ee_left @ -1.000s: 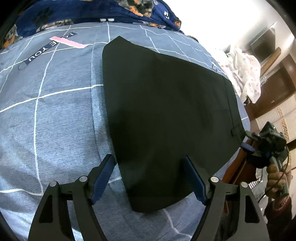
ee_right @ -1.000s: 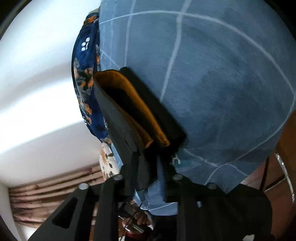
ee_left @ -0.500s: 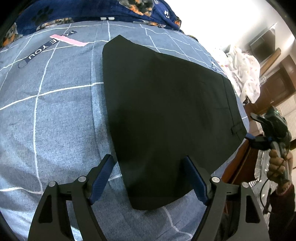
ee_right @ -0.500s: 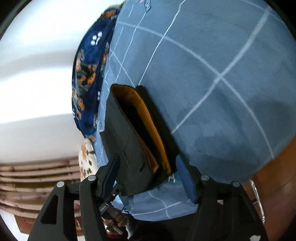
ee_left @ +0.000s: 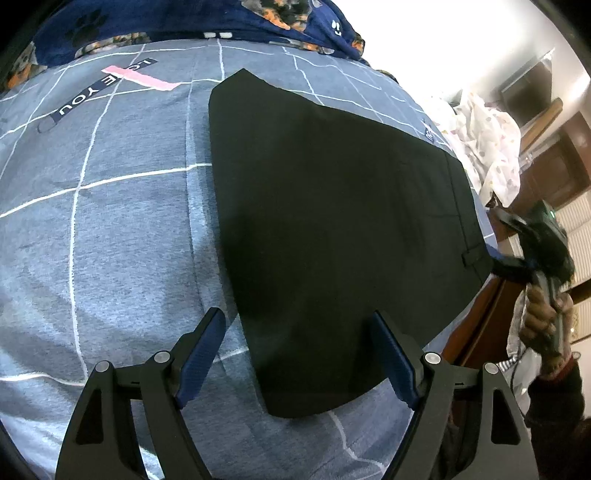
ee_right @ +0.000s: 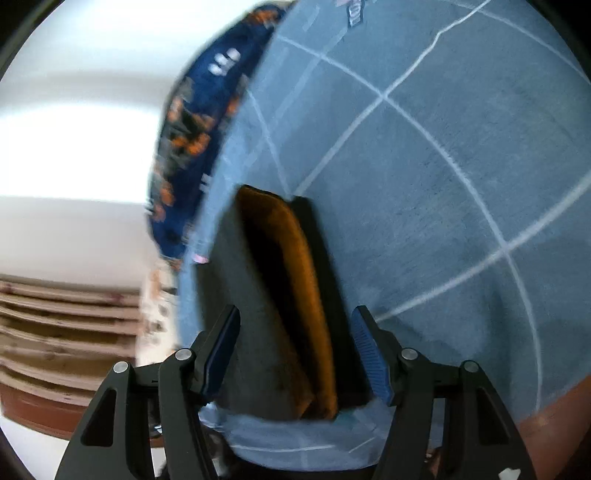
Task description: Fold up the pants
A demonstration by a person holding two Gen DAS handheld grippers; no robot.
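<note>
The black pants (ee_left: 332,229) lie folded flat on the bed, spread over the grey-blue checked bedsheet (ee_left: 110,221) with its white grid lines. The left tongs (ee_left: 299,354) hang low over the near end of the pants, jaws spread wide, gripping nothing; one blue pad (ee_left: 201,354) sits over bare sheet to the left of the cloth, the other (ee_left: 393,363) over the pants' near right corner. Whether either pad touches the fabric can't be made out.

Over at the right edge of the bed, the right tongs (ee_right: 295,358) are wide open too, holding nothing. Their view is blurred. The waistband end of the pants (ee_right: 255,314) sits between the two pads, and the orange lining (ee_right: 295,280) shows where the layers part. From the left camera, the right tongs (ee_left: 517,254) appear just off the belt-loop corner of the pants, with the right hand (ee_left: 546,317) wrapped round the handle.

At the far end of the bed, a navy patterned quilt (ee_left: 184,22) is bunched up. A pink strip (ee_left: 140,77) and a dark "YOU" label (ee_left: 85,99) are printed on the sheet, far left.
</note>
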